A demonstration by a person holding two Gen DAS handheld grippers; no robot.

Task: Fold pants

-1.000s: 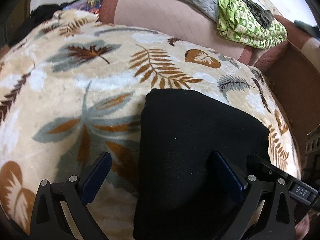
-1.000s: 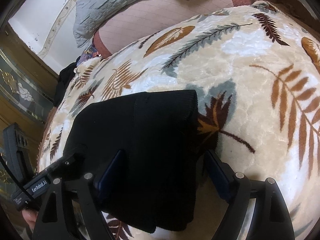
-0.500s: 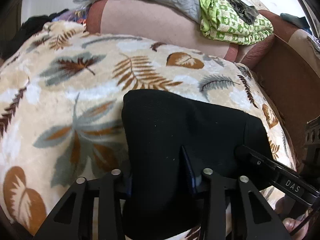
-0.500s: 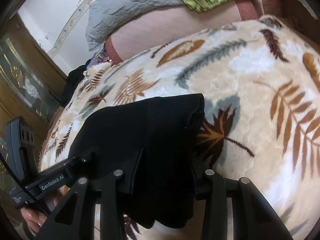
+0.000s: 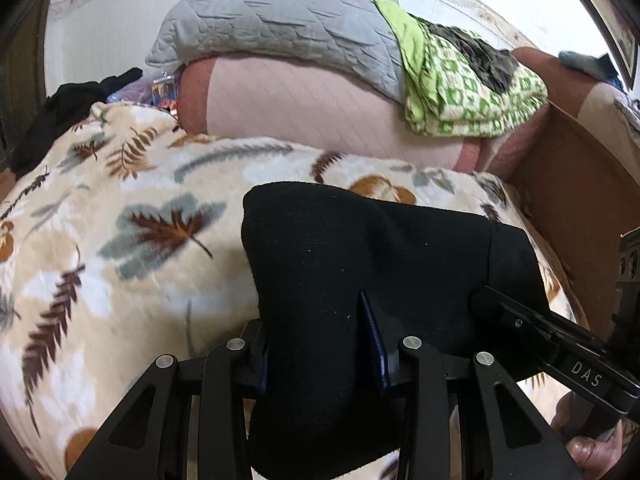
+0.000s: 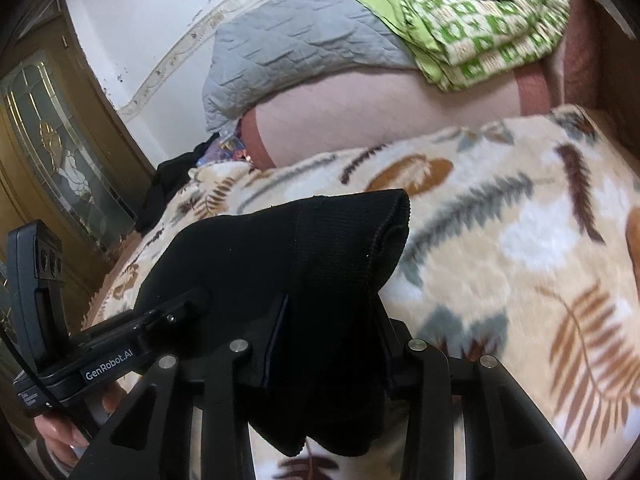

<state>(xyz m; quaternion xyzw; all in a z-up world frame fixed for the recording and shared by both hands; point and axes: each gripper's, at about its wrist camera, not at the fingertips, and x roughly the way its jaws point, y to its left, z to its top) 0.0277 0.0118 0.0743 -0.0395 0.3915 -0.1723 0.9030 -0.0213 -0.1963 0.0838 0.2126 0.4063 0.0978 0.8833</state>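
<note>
The black pants (image 5: 360,252) are a folded bundle, lifted off the leaf-print blanket (image 5: 120,240). My left gripper (image 5: 320,344) is shut on the bundle's near left part. My right gripper (image 6: 328,344) is shut on the near right part of the pants (image 6: 300,248), by the ribbed waistband. Each view shows the other gripper clamped on the cloth: the right one (image 5: 560,344) in the left wrist view, the left one (image 6: 120,344) in the right wrist view. The fingertips are mostly hidden in the cloth.
Behind the blanket (image 6: 520,240) lie a pink cushion (image 5: 320,104), a grey quilted pillow (image 5: 280,20) and a green-patterned folded cloth (image 5: 472,88). A brown wooden panel (image 5: 580,184) stands on the right. Dark clothes (image 5: 72,104) lie at the far left. A glazed door (image 6: 60,152) is left.
Both grippers have shut on the black pants and lifted the near edge up and forward. The cameras have tilted up, showing more of the pillows and wall.
</note>
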